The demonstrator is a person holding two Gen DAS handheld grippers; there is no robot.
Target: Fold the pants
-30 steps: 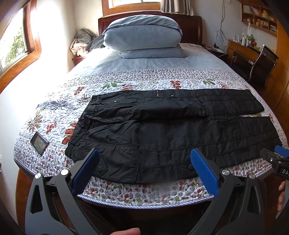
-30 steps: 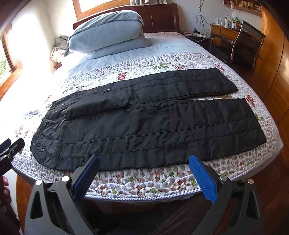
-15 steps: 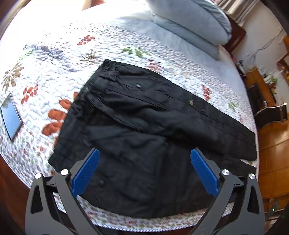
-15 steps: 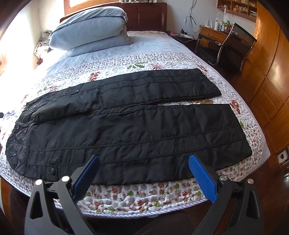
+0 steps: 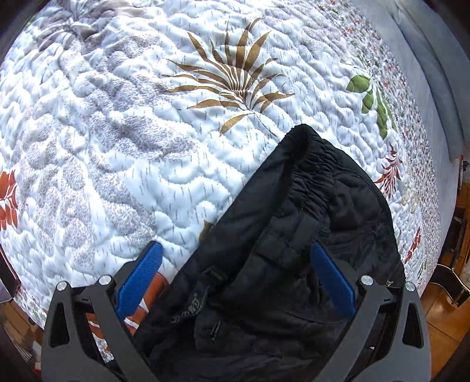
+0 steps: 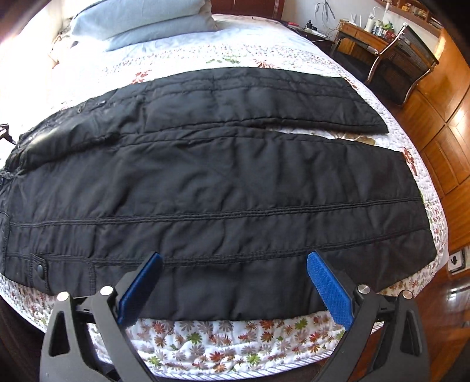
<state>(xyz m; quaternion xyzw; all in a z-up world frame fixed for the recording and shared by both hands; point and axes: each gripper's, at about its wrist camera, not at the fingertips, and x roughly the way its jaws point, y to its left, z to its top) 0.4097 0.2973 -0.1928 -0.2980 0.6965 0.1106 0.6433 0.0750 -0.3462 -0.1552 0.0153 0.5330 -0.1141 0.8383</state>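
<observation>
A pair of black quilted pants [image 6: 211,188] lies spread flat across the bed's floral quilt [image 6: 235,338], with its waistband toward the left edge of the bed, its two legs running toward the right edge, and its lower side close along the near edge. The far leg is the shorter-looking one and overlaps the near leg around the crotch; a strip of quilt shows between the two hems. Two blue pillows [image 6: 141,20] are stacked at the headboard end. The right gripper [image 6: 233,286] hangs over the near edge of the bed with its blue pads spread wide apart and nothing between them, the near leg's side seam just ahead. The left gripper [image 5: 235,280] is also spread wide, low over the bunched waistband, whose black fabric fills the gap between the pads; whether either pad actually touches the cloth is hard to make out in this close view.
</observation>
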